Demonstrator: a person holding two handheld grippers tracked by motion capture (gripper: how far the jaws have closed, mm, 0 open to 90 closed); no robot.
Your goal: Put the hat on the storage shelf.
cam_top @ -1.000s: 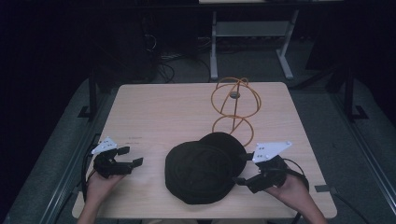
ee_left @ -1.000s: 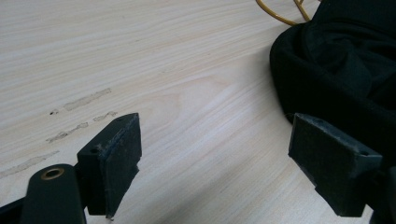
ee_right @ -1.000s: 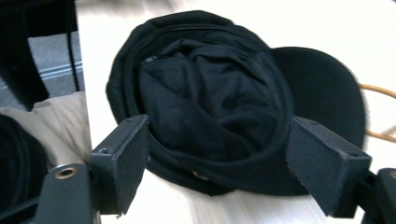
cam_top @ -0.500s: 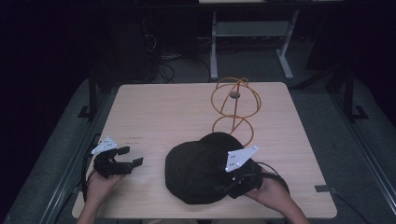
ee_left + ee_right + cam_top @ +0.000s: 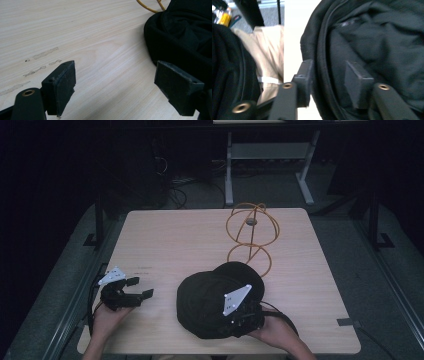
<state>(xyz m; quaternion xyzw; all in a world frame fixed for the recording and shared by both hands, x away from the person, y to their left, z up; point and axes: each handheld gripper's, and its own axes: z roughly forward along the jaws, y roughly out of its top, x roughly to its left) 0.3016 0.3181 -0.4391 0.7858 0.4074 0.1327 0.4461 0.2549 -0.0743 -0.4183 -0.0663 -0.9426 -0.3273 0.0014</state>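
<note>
At the desk's near edge, the right tongs (image 5: 328, 82) have just been closing astride the black cap (image 5: 215, 302) rim; bite squarely. The left tongs (image 5: 125, 87) gape empty.

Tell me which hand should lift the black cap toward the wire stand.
Right. The right tongs already straddle the edge of the black cap and have just been closing on it. The left tongs stand open over bare table, beside the cap. The wire stand is behind it.

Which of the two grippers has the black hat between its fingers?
The right gripper, at the hat's near edge: its jaws straddle the rim and have just been closing. The left gripper stands open over bare table, apart from the hat.
</note>
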